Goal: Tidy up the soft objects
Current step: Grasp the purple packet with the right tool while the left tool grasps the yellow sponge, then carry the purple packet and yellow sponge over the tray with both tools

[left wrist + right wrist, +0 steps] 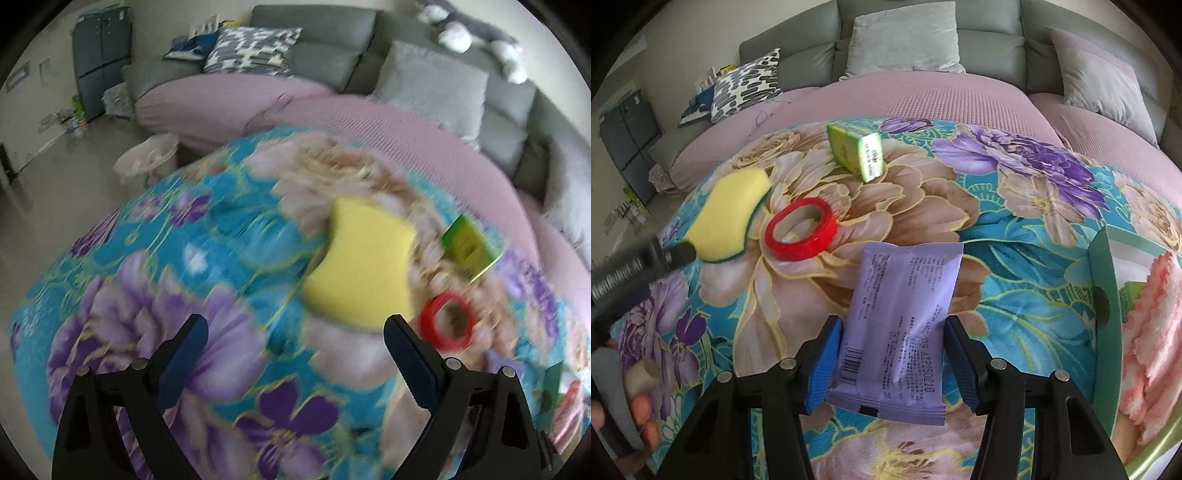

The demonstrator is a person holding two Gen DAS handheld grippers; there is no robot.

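Note:
A yellow sponge (364,258) lies on the floral blanket (229,236), just ahead of my open, empty left gripper (295,334). In the right wrist view the sponge (729,214) sits at the left with the left gripper's tip (681,253) touching its near edge. My right gripper (894,360) is shut on a purple soft packet (905,317), held between both blue pads above the blanket. A green box (1108,295) at the right edge holds a pink fluffy cloth (1156,332).
A red tape ring (802,229) and a green carton (858,151) lie on the blanket (1015,236); both also show in the left wrist view, ring (447,319) and carton (469,245). Grey sofa (923,22) with cushions behind. A white basket (146,160) stands on the floor.

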